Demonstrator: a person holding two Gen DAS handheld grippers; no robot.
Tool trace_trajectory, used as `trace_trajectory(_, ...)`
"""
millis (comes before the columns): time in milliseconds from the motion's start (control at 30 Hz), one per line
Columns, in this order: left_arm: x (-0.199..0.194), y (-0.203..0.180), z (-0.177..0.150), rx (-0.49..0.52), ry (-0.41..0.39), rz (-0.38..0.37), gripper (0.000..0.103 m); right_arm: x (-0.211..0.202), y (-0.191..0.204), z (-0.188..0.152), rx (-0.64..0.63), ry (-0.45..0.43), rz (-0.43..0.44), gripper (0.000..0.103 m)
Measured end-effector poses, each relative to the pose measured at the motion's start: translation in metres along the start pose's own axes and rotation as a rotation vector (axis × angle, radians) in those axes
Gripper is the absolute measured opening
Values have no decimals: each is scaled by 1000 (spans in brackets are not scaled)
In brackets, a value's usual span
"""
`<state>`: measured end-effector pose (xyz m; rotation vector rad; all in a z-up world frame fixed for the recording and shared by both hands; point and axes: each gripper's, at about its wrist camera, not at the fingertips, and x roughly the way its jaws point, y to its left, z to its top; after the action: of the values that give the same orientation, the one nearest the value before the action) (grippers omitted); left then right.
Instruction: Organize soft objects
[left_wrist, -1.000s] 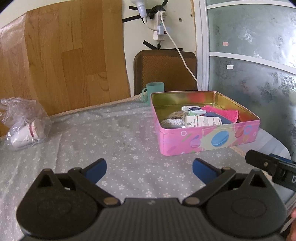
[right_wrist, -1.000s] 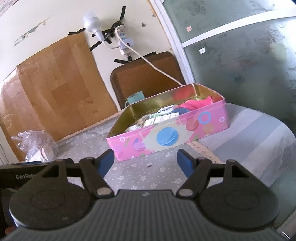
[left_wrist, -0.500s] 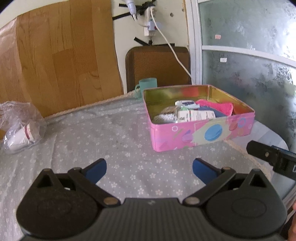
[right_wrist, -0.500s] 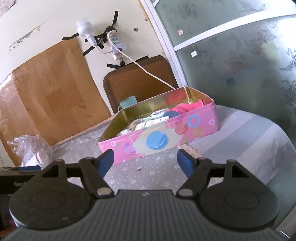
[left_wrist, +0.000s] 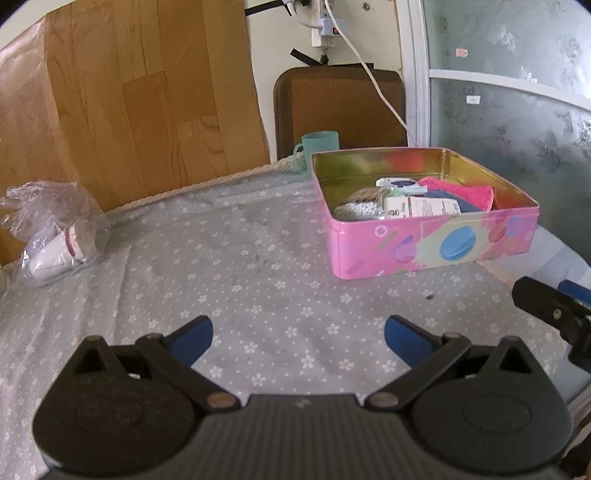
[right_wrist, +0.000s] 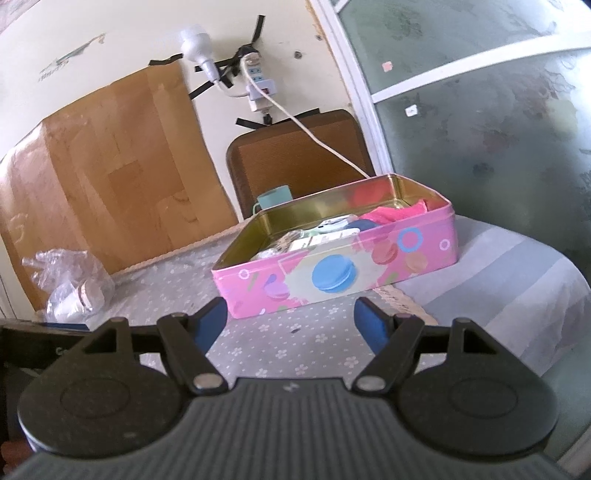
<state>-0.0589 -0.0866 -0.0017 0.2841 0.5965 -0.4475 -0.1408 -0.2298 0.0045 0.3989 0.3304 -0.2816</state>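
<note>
A pink tin box (left_wrist: 436, 247) with macaron prints stands open on the flowered grey tablecloth, also in the right wrist view (right_wrist: 332, 277). It holds a pink cloth (left_wrist: 469, 192), a dark blue cloth (left_wrist: 465, 205), white packets (left_wrist: 417, 206) and a knitted item (left_wrist: 354, 210). My left gripper (left_wrist: 298, 338) is open and empty, well short of the box. My right gripper (right_wrist: 291, 321) is open and empty, just in front of the box. Part of the right gripper (left_wrist: 554, 314) shows at the left view's right edge.
A clear plastic bag with white cups (left_wrist: 55, 236) lies at the left, also in the right wrist view (right_wrist: 70, 288). A teal mug (left_wrist: 319, 147) stands behind the box. A brown chair back (left_wrist: 340, 107) and a wooden panel (left_wrist: 129, 103) are behind the table. A frosted glass door (right_wrist: 498, 129) is right.
Both grippers have drawn back a little from the box and shifted view; the box sits further right and lower in frame. Both stay open and empty.
</note>
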Motion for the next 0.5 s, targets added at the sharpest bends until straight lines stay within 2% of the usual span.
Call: trace_trajectory(500, 16, 10, -7, -25, 48, 3, 103, 5, 15, -4, -48, 9, 17, 78)
